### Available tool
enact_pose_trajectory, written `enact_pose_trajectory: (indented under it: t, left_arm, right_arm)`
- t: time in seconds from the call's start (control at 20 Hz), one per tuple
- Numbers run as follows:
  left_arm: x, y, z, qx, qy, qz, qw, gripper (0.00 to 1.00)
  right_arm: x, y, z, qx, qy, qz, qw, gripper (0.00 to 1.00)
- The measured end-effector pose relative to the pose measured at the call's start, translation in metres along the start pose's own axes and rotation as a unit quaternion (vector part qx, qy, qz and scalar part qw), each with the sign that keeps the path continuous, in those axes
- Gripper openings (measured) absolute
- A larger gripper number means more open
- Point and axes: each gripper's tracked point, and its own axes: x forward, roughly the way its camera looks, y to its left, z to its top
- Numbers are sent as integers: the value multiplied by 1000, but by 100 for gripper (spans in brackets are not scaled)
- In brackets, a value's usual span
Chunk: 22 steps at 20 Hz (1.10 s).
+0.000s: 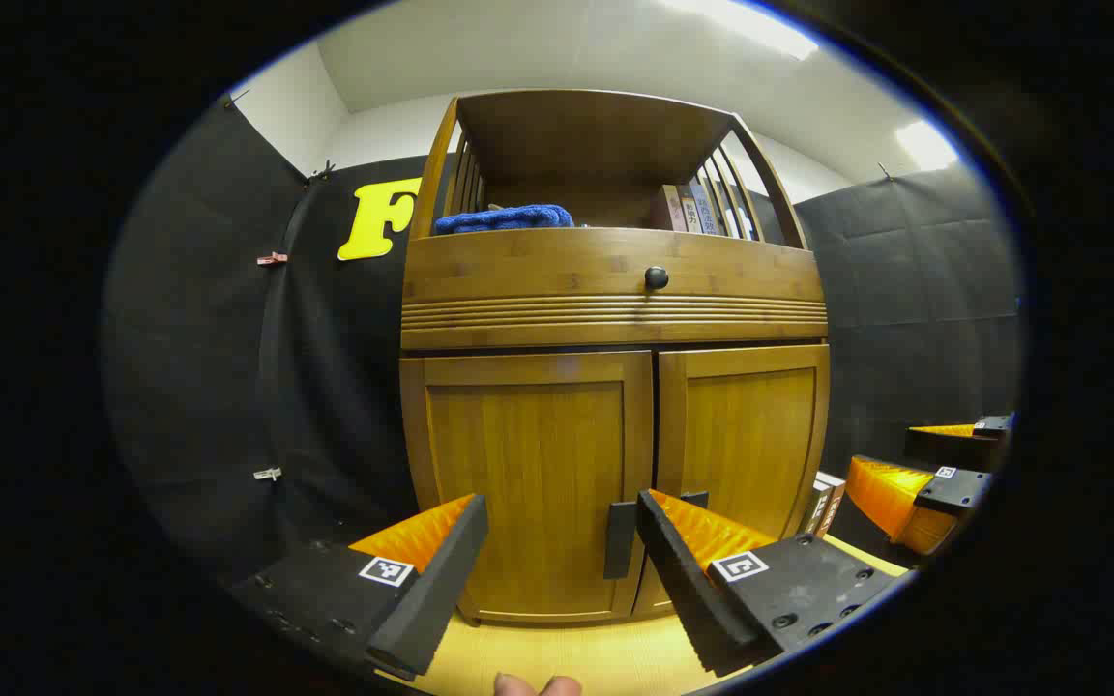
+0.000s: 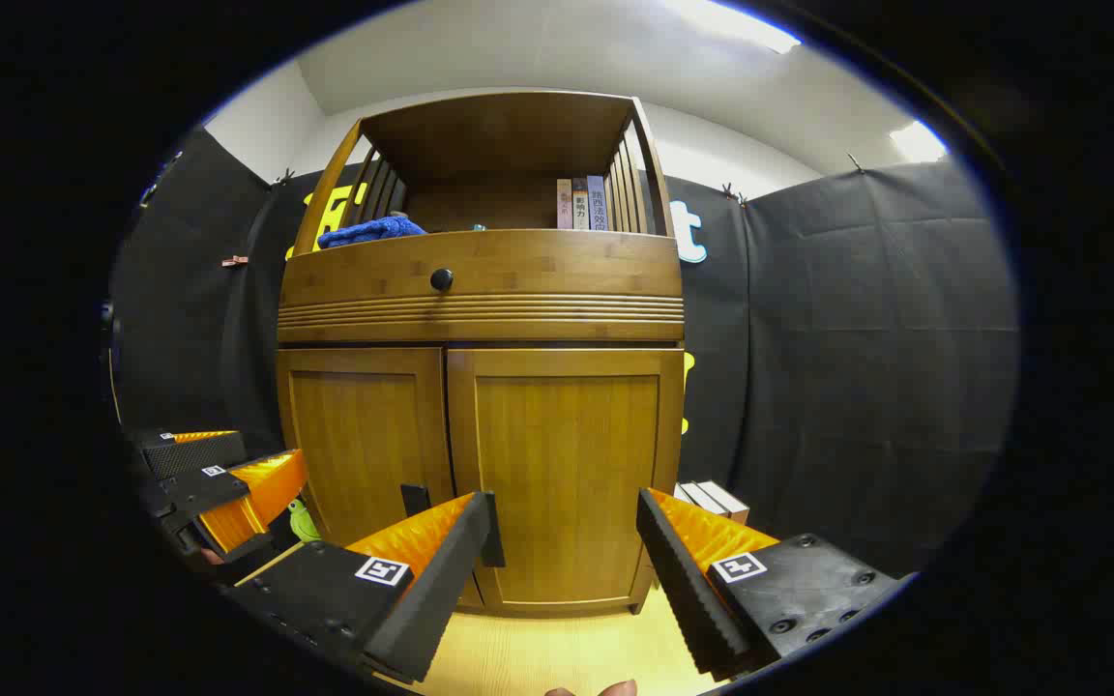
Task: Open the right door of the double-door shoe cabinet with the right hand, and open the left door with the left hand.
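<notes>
Shoe cabinet [image 1: 615, 387] straight ahead, left door [image 1: 528, 483] and right door [image 2: 567, 474] both closed. Left gripper [image 1: 562, 570] and right gripper [image 2: 565, 565] short of the doors, jaws apart, empty. Right gripper view catches books [image 2: 712, 498] by the cabinet's right foot; left gripper view shows the left door's handle [image 1: 620, 539].

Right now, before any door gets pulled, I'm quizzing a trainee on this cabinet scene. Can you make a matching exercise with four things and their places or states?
Things:
1. blue cloth
2. books
3. round knob
4. left door

Places or states:
A. shut, with a dark handle near its inner edge
B. standing upright at the right end of the top shelf
C. on the drawer front above the doors
D. lying at the left end of the top shelf

Pairs: 1-D, 2-B, 3-C, 4-A
</notes>
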Motion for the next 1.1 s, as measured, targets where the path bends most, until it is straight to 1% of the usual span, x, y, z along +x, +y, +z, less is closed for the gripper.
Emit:
enact_pose_trajectory:
  t: [0.2,0.25,0.3,0.35,0.4,0.45,0.5,0.55,0.6,0.65,0.7,0.75,0.85,0.9,1.0,1.05,1.1]
  left_arm:
    - [2,1,-3,0,4,2,1000,100]
    - [2,1,-3,0,5,3,1000,100]
    - [2,1,-4,-1,6,3,1000,100]
    - [2,2,-4,-2,5,4,1000,100]
    - [3,3,-4,-3,4,4,1000,96]
    - [4,3,-3,-2,3,4,1000,96]
    - [5,3,-4,-2,3,4,1000,100]
    - [5,3,-4,-2,3,4,1000,96]
    - [5,3,-5,-2,3,4,1000,100]
    - [6,4,-5,-1,3,4,1000,96]
    - [6,4,-6,-1,4,4,1000,96]
    - [6,4,-6,0,4,4,1000,96]
    - [7,5,-7,0,4,5,1000,100]
    - [8,5,-8,-1,5,5,1000,100]
    - [9,7,-11,-1,7,7,1000,100]
    - [10,8,-12,-2,8,8,1000,96]
    - [11,9,-14,-3,9,8,1000,96]
  right_arm:
    - [0,3,-1,1,3,2,1000,97]
    - [1,4,-1,2,4,3,1000,99]
    - [1,4,-1,2,4,2,1000,97]
    - [1,4,0,3,4,1,1000,97]
    - [2,4,0,3,4,1,1000,98]
    - [3,5,0,4,4,1,1000,97]
    - [3,4,0,3,5,0,1000,97]
    - [3,4,-1,1,5,-1,1000,97]
    - [3,4,-1,0,6,-1,1000,97]
    - [3,4,-1,0,6,-2,1000,97]
    - [4,4,-1,1,6,-2,1000,99]
    - [4,5,-1,1,7,-2,1000,99]
    - [5,5,-2,0,8,-2,1000,98]
    - [6,6,-3,1,9,-1,1000,95]
    - [9,11,-6,4,11,3,1000,98]
    - [11,12,-5,4,10,4,1000,98]
    - [16,13,-7,4,11,4,1000,98]
